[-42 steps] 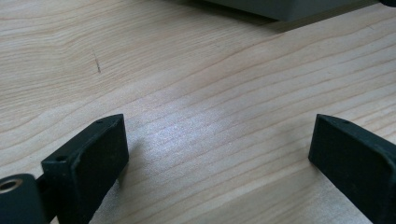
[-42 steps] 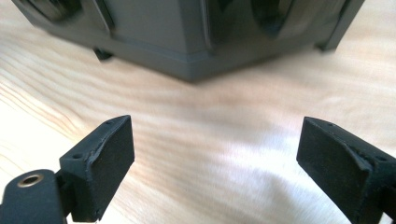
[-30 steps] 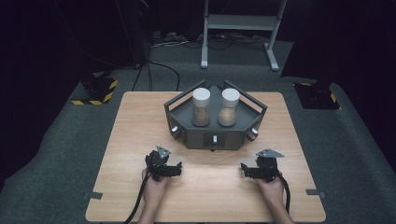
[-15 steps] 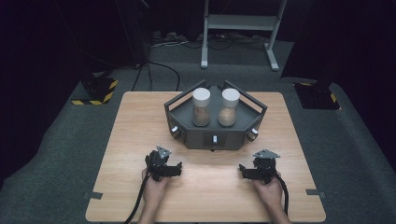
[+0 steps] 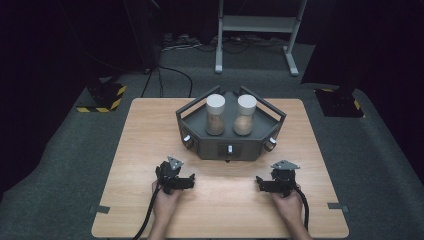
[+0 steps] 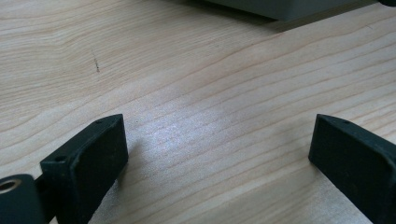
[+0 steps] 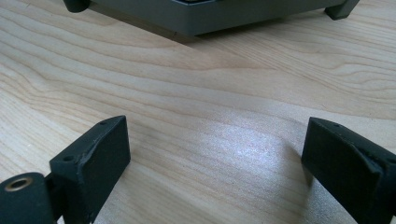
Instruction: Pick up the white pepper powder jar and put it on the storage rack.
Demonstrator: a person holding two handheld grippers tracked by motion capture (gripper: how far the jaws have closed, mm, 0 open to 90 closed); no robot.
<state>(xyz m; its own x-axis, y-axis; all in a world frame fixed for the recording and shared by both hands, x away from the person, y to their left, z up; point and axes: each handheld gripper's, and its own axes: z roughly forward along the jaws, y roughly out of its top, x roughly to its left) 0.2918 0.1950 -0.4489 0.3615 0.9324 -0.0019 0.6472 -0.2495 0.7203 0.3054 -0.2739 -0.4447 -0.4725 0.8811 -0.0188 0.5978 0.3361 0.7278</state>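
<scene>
A grey angular holder (image 5: 231, 145) stands at the middle of the wooden table (image 5: 140, 130). Two clear jars with white lids sit upright in it, one on the left (image 5: 215, 115) and one on the right (image 5: 245, 115), both with brown contents. My left gripper (image 5: 186, 183) rests on the table in front of the holder's left side, open, with bare wood between its jaws (image 6: 219, 140). My right gripper (image 5: 261, 183) rests in front of the holder's right side, also open over bare wood (image 7: 217, 144). The holder's lower edge (image 7: 205, 21) lies just beyond its jaws.
The holder carries small knobs on its front faces (image 5: 230, 150). A metal stand (image 5: 257, 30) and cables lie on the grey floor behind the table. Yellow-black striped blocks (image 5: 102, 97) sit on the floor at both back corners. Bare wood stretches along the near edge.
</scene>
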